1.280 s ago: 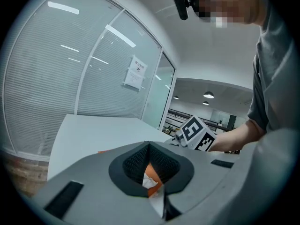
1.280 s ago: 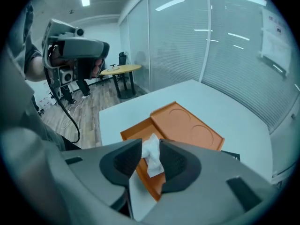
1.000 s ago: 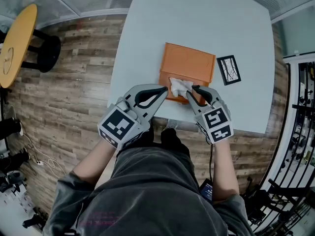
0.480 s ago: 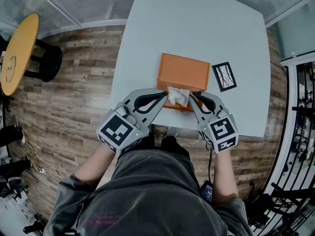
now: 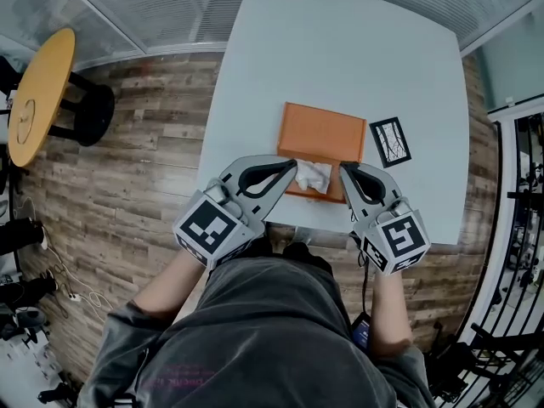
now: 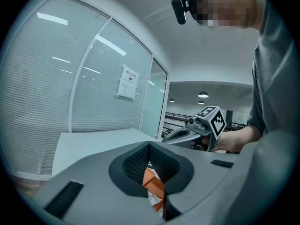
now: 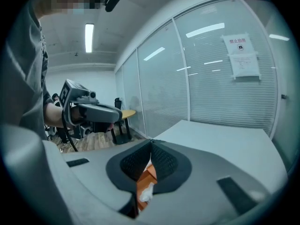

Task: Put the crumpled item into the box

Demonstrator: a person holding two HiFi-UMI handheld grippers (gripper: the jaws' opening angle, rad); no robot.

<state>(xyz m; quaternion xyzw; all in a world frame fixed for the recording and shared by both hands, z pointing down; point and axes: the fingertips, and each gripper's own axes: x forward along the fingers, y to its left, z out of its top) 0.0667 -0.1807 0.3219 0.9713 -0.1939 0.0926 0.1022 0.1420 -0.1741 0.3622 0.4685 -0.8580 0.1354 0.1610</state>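
Observation:
A flat orange box lies on the pale table. The white crumpled item rests at the box's near edge. My left gripper hovers just left of the item with its jaws shut; whether it touches the item I cannot tell. My right gripper hangs just right of it. Its jaws have just been closing and now meet with nothing between them. Under the shut jaws, the left gripper view shows the box and the item. So does the right gripper view: box, item.
A black-and-white card lies on the table right of the box. A round yellow table and a dark stool stand on the wood floor at the left. Black racks line the right side. Glass walls with blinds surround the room.
Both grippers have risen, the right one more. The right jaws, open a second ago, have come together. The crumpled item stays at the box's near edge.

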